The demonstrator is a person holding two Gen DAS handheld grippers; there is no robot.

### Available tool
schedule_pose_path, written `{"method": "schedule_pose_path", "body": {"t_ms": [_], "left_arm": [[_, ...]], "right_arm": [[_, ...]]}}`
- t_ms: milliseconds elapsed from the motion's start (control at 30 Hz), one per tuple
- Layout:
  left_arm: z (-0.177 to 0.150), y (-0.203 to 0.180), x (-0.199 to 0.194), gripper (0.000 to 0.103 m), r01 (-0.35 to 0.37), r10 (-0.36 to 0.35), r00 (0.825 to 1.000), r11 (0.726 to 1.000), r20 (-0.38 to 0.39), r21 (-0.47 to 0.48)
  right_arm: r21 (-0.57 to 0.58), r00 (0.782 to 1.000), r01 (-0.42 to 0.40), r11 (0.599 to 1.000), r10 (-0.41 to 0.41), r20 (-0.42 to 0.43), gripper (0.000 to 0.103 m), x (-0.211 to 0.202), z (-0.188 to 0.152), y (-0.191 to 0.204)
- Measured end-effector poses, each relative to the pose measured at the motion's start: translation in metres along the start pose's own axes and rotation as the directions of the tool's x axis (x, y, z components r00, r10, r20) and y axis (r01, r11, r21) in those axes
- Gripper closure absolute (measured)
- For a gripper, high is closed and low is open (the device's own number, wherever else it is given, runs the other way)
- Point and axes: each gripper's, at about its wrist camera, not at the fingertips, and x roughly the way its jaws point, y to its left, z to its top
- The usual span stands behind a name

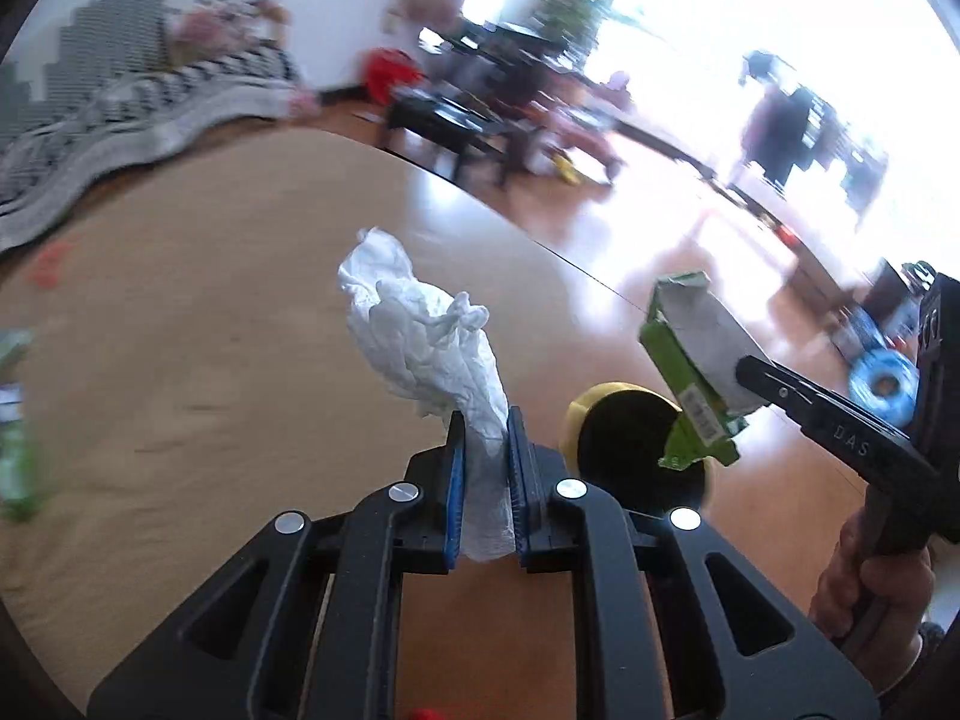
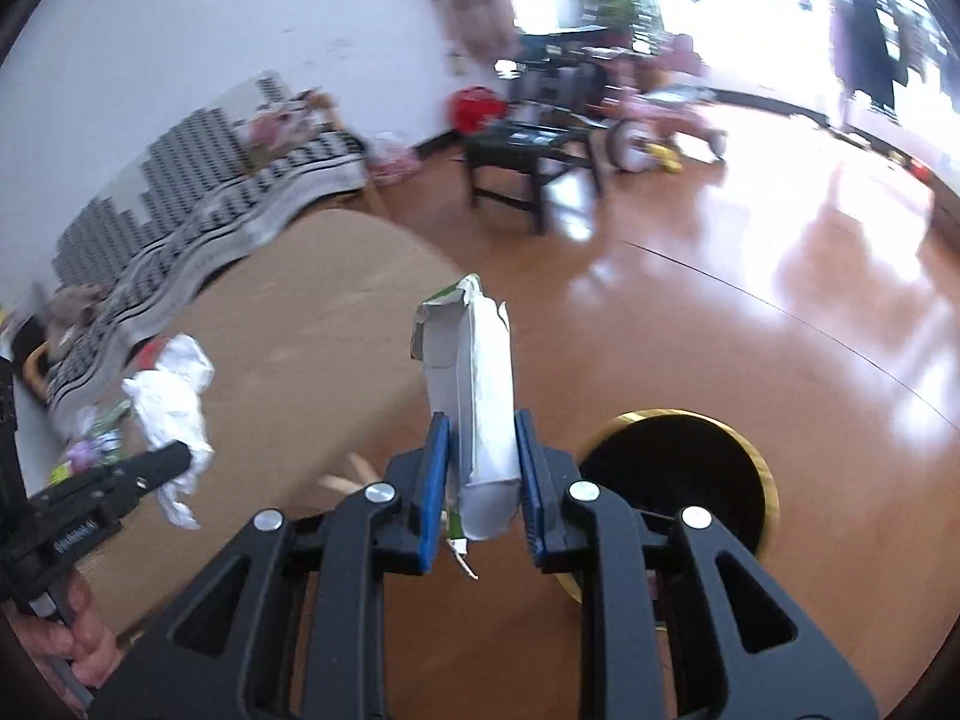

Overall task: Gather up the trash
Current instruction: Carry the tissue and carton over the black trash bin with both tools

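Observation:
My left gripper [image 1: 485,423] is shut on a crumpled white tissue [image 1: 423,342] and holds it up above a light wooden table [image 1: 180,360]. It also shows at the left of the right wrist view [image 2: 180,456], with the tissue [image 2: 171,402] in it. My right gripper [image 2: 482,426] is shut on a flattened green and white carton [image 2: 474,372]. It appears in the left wrist view [image 1: 747,375] with the carton [image 1: 696,360] held over a round black bin with a yellow rim [image 1: 636,444]. The bin [image 2: 678,474] sits on the floor just right of my right gripper.
A striped grey blanket [image 2: 198,210] covers the far side of the table. Small scraps of litter [image 2: 96,438] lie on the table at the left. A dark low table [image 2: 528,150] and a pink toy tricycle [image 2: 660,120] stand on the shiny wooden floor [image 2: 780,300].

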Motion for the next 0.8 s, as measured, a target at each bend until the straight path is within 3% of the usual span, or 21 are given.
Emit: {"method": "schedule_pose_path", "body": {"t_ms": [100,300,467,800], "left_arm": [[-0.004,-0.056,0.05,0.091,0.092,-0.089,0.992,0.995,-0.086,0.026],[-0.026,-0.127,0.122,0.091,0.167,-0.14,0.973,0.976,-0.183,0.14],[-0.036,-0.138,0.159,0.091,0.16,-0.119,0.963,0.975,-0.241,0.158],[-0.035,-0.141,0.17,0.091,0.168,-0.123,0.961,0.971,-0.246,0.172]], "right_arm": [[0.038,0.998,0.061,0.997,-0.061,-0.001,0.081,-0.009,-0.005,-0.045],[0.115,0.992,0.124,0.986,-0.121,-0.032,0.081,-0.012,-0.018,-0.111],[0.153,0.986,0.158,0.976,-0.146,-0.085,0.081,0.001,-0.034,-0.139],[0.168,0.978,0.178,0.97,-0.157,-0.135,0.081,0.026,-0.042,-0.148]]}}
